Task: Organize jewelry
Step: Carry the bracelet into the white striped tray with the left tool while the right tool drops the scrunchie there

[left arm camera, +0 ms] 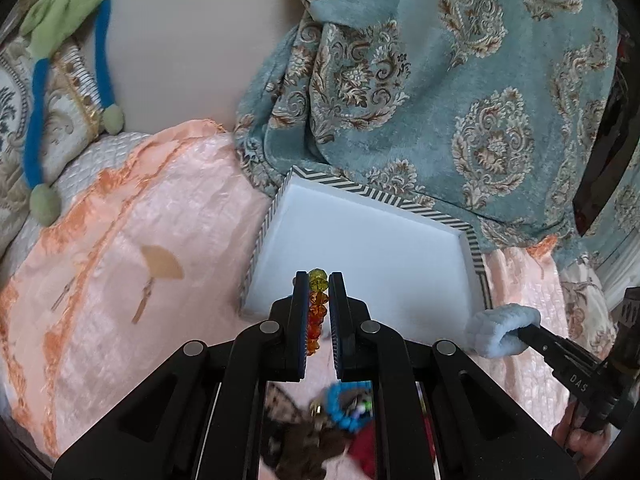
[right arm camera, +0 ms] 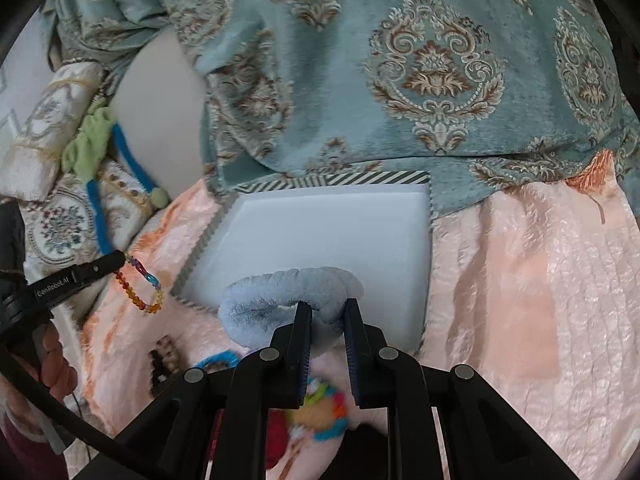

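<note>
The left gripper (left arm camera: 318, 286) was clenched on a beaded bracelet (left arm camera: 317, 312), its amber, orange and yellow-green beads pinched in a column between the pads. In the right wrist view the rest of that bracelet (right arm camera: 140, 288) hung as a loose loop beneath the fingertips, clear of the peach bedspread (right arm camera: 520, 280) and just outside the left edge of the white tray (right arm camera: 320, 232).

The right gripper (right arm camera: 326, 308) was closed on a pale blue fluffy scrunchie (right arm camera: 288, 300), taken at one side of the ring. The remainder bulged forward over the near part of the tray. The tray, with a striped rim (left arm camera: 400, 200), lay on the bedspread with its far edge against a teal patterned blanket (left arm camera: 480, 80), and appeared empty.

More pieces lay blurred beneath the grippers, among them a blue beaded ring (left arm camera: 340, 408) and dark brown beads (right arm camera: 164, 356).

Assessment: both items appeared light. The bracelet's faceted beads are hard and probably slick, so a grip across the strand looks sounder than one on a single bead. The loop would swing freely and might catch the tray rim. The scrunchie is soft and compressible; a pinch through its thickness should hold well, and it should tolerate being dropped. The bracelet seems to warrant lowering close to the tray floor before release.
</note>
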A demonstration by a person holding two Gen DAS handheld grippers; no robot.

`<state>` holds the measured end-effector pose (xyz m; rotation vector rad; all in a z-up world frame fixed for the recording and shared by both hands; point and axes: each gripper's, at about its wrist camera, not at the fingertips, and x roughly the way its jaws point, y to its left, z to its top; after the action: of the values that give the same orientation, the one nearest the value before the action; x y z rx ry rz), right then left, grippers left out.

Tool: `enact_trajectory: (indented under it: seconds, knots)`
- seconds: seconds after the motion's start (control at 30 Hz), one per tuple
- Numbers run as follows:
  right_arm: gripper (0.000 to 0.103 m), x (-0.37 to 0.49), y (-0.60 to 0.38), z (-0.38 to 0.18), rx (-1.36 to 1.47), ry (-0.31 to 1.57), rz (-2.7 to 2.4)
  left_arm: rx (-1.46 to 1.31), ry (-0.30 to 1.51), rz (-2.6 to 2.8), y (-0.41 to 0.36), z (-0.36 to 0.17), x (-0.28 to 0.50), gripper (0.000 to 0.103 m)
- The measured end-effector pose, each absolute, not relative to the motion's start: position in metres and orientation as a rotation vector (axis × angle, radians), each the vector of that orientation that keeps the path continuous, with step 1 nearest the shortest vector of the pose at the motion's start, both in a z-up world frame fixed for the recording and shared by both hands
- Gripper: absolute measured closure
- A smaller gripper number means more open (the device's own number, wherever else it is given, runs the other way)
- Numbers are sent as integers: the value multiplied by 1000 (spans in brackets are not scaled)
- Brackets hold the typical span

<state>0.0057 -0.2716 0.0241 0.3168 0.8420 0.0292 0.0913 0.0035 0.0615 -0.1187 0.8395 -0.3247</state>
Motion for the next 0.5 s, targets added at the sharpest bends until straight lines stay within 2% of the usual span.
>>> enact_trajectory:
  seconds: [0.27, 0.5]
  knots:
    - [88, 45, -292, -13, 309, 937, -14, -61, 904, -268, -25, 22, 141, 95]
    - [88, 41, -287, -41, 252, 1001, -2, -13, 956, -209, -22, -14, 152, 95]
